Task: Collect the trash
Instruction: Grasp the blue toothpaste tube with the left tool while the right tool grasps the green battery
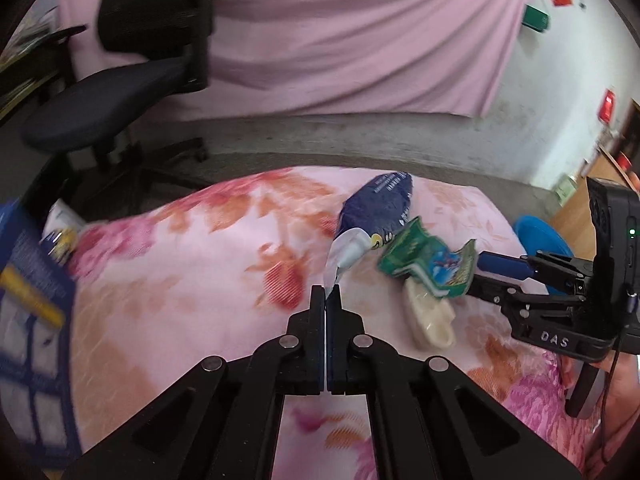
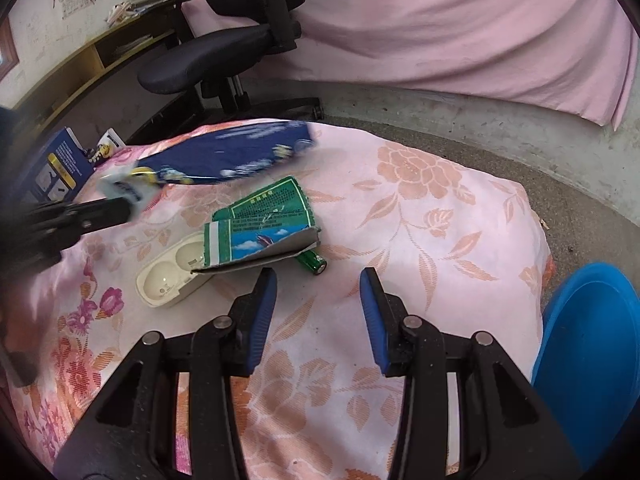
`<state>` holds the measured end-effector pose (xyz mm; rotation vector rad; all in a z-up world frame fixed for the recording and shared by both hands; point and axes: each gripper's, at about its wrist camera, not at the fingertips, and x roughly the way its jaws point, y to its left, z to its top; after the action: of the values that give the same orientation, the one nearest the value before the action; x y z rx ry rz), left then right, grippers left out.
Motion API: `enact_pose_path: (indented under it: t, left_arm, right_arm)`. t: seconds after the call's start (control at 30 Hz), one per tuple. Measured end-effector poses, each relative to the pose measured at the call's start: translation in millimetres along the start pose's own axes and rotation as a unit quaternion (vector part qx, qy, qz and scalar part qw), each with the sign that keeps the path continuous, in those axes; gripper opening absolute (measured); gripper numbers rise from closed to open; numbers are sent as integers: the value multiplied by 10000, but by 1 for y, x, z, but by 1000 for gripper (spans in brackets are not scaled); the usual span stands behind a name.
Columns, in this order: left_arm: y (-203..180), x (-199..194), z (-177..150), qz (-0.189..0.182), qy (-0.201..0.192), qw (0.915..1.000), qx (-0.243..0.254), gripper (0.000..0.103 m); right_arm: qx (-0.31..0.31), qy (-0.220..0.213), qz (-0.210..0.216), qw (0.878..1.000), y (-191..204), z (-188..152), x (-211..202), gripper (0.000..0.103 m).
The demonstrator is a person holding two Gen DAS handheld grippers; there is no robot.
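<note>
Blue snack bag (image 1: 378,208): the largest piece of trash; we have its pale sealed end pinched in our left tongs (image 1: 327,292), closed flat on the film, and the bag runs straight ahead, up and away from the tips.
Green torn wrapper (image 2: 264,224): just ahead and a little left of our right tongs (image 2: 318,292), long axis crosswise to the fingers; it lies over one end of the cream case (image 2: 172,276).
Right tongs: wide open, holding nothing; we judge this the nearer tool for the wrapper.
Blue bin (image 2: 592,344): close on the right of the right tongs.
Green battery (image 2: 314,262): just beyond the right tongs' tips, poking out from under the wrapper.
</note>
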<state>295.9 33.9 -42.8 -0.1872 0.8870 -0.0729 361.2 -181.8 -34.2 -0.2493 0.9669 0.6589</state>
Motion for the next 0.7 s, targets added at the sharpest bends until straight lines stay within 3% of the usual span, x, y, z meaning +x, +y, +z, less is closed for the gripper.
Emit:
enact_pose_path:
  t: [0.13, 0.37, 0.43, 0.57, 0.7]
  left_arm:
    - [7, -9, -10, -183, 349, 9987, -322, 0]
    - [-5, -12, -15, -416, 543, 9976, -70, 1]
    - [-5, -15, -15, -471, 535, 9975, 4, 6]
    - [-8, -19, -15, -416, 359, 9984, 163, 46]
    - [-9, -15, -15, -227, 318, 9990, 196, 48]
  right_arm:
    - [-132, 31, -50, 9999, 3, 7, 6, 70]
    - [-285, 157, -126, 9994, 9, 14, 18, 70]
    - [-371, 167, -104, 9991, 11, 14, 19, 68]
    - [-487, 145, -21, 9987, 17, 12, 18, 54]
    - [-532, 157, -30, 9985, 18, 6, 14, 43]
